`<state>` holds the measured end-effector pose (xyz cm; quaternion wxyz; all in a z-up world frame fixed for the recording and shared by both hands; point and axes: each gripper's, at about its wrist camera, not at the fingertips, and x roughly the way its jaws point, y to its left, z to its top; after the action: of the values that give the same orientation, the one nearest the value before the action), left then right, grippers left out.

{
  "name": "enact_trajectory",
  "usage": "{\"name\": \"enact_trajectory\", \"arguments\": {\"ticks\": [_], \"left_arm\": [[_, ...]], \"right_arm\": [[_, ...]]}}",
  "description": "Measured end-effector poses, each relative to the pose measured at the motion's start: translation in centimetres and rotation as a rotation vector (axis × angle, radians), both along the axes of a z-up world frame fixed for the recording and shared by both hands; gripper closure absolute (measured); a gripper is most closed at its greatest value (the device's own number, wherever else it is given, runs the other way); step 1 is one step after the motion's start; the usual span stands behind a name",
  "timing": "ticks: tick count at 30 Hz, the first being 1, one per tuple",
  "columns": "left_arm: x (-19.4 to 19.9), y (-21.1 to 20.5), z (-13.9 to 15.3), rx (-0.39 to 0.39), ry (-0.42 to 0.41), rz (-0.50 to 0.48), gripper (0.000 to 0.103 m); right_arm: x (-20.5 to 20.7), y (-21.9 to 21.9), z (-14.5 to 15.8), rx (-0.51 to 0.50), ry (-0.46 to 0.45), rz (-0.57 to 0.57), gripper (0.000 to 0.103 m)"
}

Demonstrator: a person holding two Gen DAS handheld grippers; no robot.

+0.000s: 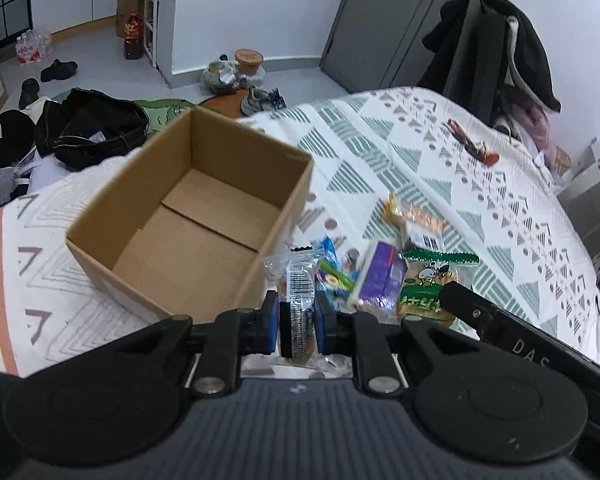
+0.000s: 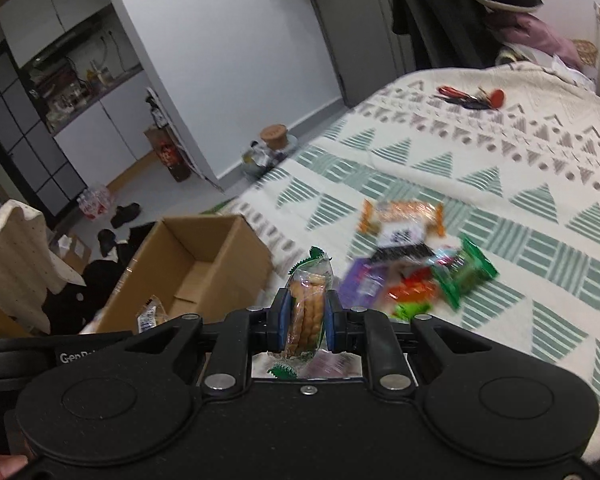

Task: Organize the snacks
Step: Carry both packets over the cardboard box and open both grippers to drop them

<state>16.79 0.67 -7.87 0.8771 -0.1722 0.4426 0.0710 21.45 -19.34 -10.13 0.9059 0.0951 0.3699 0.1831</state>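
Observation:
An open cardboard box (image 1: 188, 236) (image 2: 192, 268) stands on the patterned bedspread (image 1: 380, 152); its inside shows only bare cardboard. My left gripper (image 1: 298, 320) is shut on a clear-wrapped snack with a barcode strip (image 1: 298, 300), just off the box's near right corner. My right gripper (image 2: 306, 320) is shut on a clear packet of round biscuits (image 2: 306, 304), held above the bed to the right of the box. Several loose snacks lie in a pile: a purple pack (image 1: 380, 276) (image 2: 360, 280), a green pack (image 1: 424, 288) (image 2: 464, 276) and an orange pack (image 1: 416, 216) (image 2: 400, 212).
A bunch of keys with a red tag (image 1: 476, 148) (image 2: 472, 98) lies farther up the bed. Black clothes (image 1: 96, 128), shoes (image 1: 58, 70) and bags cover the floor beyond the box. The right gripper's black body (image 1: 520, 336) reaches in at the left wrist view's lower right.

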Motion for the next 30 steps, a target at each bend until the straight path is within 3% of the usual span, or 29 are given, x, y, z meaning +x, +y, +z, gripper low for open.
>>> {"name": "enact_trajectory", "arguments": {"ticks": [6, 20, 24, 30], "left_arm": [[0.2, 3.1, 1.1, -0.002, -0.019, 0.044, 0.086], [1.0, 10.2, 1.2, -0.018, -0.02, 0.137, 0.085], [1.3, 11.7, 1.0, -0.042, -0.013, 0.165, 0.08], [0.7, 12.8, 0.5, -0.041, 0.007, 0.18, 0.059]], "right_arm": [[0.2, 2.5, 1.6, 0.026, -0.037, 0.049, 0.086], [0.6, 8.3, 2.3, 0.037, -0.048, 0.13, 0.086], [0.9, 9.8, 2.2, 0.034, -0.045, 0.148, 0.086], [1.5, 12.1, 1.8, 0.035, -0.037, 0.174, 0.086]]}}
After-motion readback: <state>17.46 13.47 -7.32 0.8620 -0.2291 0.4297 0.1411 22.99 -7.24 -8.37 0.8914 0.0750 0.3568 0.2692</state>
